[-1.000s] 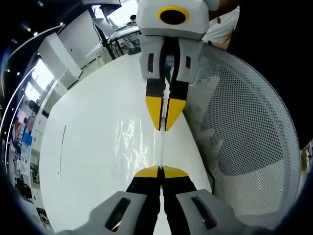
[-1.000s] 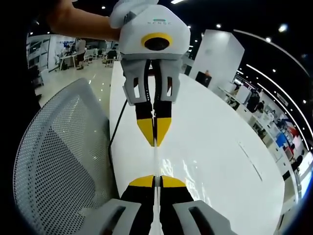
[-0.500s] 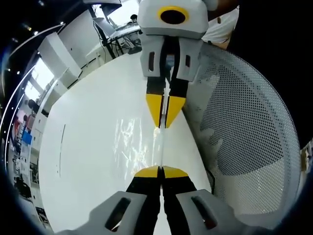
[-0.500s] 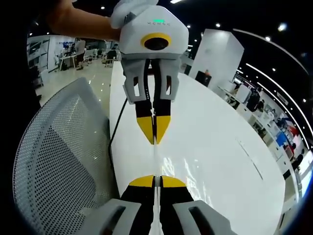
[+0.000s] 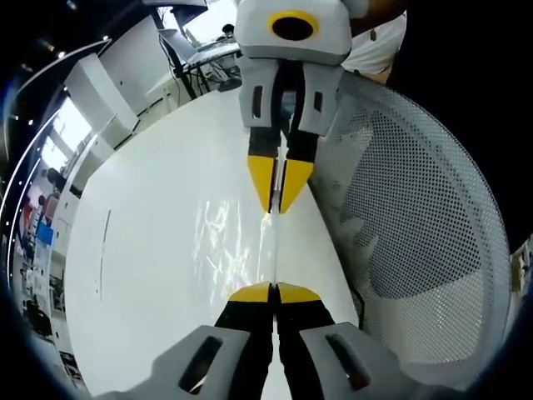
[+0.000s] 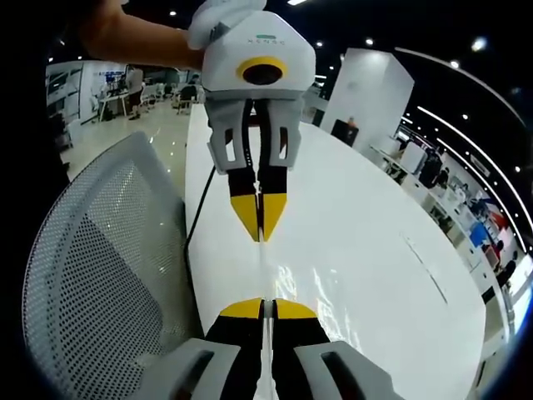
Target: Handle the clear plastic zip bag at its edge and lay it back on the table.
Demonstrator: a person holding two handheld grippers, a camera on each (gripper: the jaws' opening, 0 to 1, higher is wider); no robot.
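Clear plastic zip bag held taut by its top edge between two grippers, above the white table. Left gripper pressed together on one end of that edge, at 6 o'clock in the left gripper view; right gripper pinching the other end, toward 12 o'clock. Same seen in the right gripper view: bag, right gripper, left gripper. Mesh chair at 9 o'clock. Edge grasp done, apparently; lowering onto the table and releasing not yet done.
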